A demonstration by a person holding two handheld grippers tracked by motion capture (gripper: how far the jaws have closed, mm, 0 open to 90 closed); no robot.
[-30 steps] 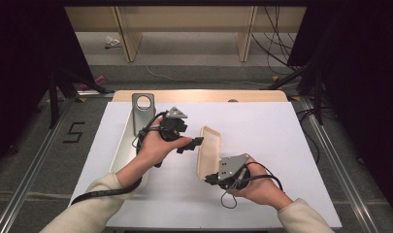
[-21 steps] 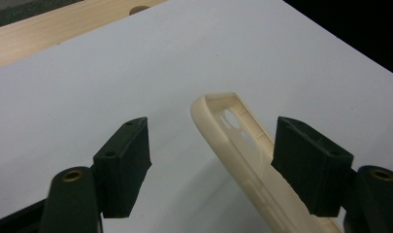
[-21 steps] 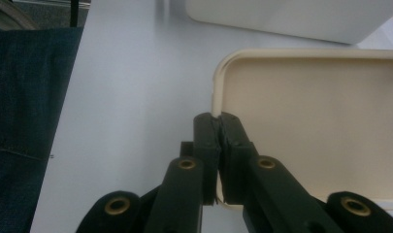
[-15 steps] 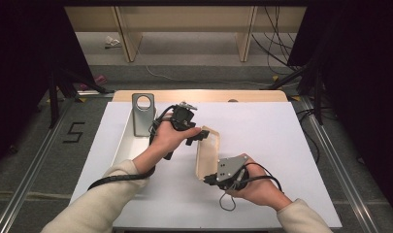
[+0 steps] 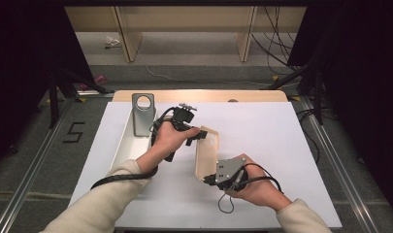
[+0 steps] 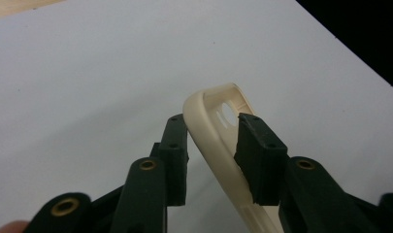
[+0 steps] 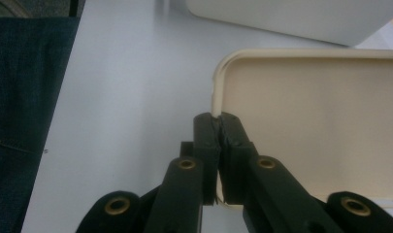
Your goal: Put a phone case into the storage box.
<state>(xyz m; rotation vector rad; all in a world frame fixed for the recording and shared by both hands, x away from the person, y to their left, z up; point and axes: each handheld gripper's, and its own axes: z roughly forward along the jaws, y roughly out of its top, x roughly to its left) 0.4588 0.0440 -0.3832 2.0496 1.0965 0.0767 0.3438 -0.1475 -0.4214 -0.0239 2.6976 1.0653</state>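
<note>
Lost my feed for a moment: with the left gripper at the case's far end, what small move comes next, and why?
Probably close the left gripper: its open jaws straddle the cream phone case's rim, while the right gripper already pinches the near edge.

phone case (image 6: 211, 131) lower end cut off

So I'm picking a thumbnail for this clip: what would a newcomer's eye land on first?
First, the cream phone case at the middle of the white table, tilted up on its edge between two hand-held tools. The right claw is shut on its near rim, while the left claw straddles the far end by the camera hole, jaws apart. Next, the grey metal stand with a round hole, upright at the back left.
</note>
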